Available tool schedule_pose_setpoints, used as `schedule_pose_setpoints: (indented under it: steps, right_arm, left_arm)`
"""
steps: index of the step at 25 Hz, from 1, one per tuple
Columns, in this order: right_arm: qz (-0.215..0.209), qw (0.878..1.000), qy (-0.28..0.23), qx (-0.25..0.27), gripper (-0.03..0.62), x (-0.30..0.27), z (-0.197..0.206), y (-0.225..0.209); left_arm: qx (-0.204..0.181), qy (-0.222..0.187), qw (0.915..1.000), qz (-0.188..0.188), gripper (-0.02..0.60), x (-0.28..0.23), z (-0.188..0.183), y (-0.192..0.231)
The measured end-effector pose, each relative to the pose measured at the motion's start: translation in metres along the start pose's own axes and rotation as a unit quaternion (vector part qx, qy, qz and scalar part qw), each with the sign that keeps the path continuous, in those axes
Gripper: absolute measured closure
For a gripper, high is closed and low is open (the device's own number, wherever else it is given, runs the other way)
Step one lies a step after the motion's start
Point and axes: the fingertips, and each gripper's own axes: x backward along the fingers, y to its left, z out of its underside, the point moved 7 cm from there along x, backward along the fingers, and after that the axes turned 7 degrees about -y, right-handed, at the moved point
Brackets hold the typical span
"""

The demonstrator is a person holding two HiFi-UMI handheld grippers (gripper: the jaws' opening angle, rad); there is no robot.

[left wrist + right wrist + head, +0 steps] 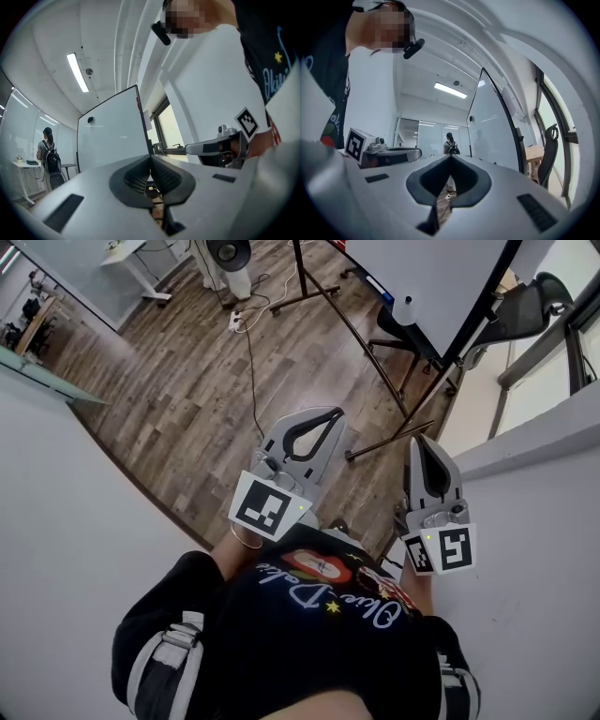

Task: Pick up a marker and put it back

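Observation:
My left gripper [332,415] and right gripper [421,441] are held side by side in front of the person's body, both pointing toward a whiteboard [422,277] on a black stand. Both are shut, tips touching, with nothing between the jaws. In the left gripper view the jaws [151,157] meet at the tip, the whiteboard [112,133] is ahead and the right gripper [215,148] is alongside. The right gripper view shows its closed jaws [451,157] and the whiteboard [493,131] edge-on. I cannot make out a marker; small items on the board's tray [394,307] are too small to tell.
Wooden floor [187,390] lies below, with a cable [251,362] running across it. White walls close in on the left and right. An office chair [530,301] stands right of the board. A person with a backpack [450,146] stands far off, near a desk [26,165].

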Motion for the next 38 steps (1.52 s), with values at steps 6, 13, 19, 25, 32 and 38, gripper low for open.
schedule_pose_setpoints:
  steps: [6, 13, 19, 25, 32, 38]
  right_arm:
    - [-0.002, 1.0, 0.003, 0.003, 0.594, 0.003, 0.002, -0.003]
    - [0.007, 1.0, 0.006, 0.013, 0.592, -0.014, 0.006, -0.009]
    - [0.014, 1.0, 0.009, 0.023, 0.592, -0.053, 0.012, -0.009]
    - [0.024, 0.999, 0.016, 0.022, 0.592, -0.103, 0.022, -0.004]
    - [0.028, 0.999, 0.029, 0.026, 0.592, -0.157, 0.04, 0.003]
    - [0.032, 0.998, 0.033, 0.036, 0.592, -0.198, 0.049, 0.005]
  left_arm:
    - [-0.004, 0.001, 1.0, -0.005, 0.578, 0.0, 0.002, -0.002]
    - [-0.004, -0.009, 0.9999, -0.004, 0.578, -0.008, 0.009, 0.018]
    - [-0.001, -0.018, 0.9998, 0.006, 0.578, -0.021, 0.018, 0.055]
    - [0.005, -0.019, 0.9998, 0.011, 0.578, -0.031, 0.029, 0.108]
    - [0.004, -0.019, 0.9998, 0.01, 0.577, -0.037, 0.047, 0.164]
    - [0.0, -0.022, 0.9997, 0.014, 0.578, -0.048, 0.058, 0.208]
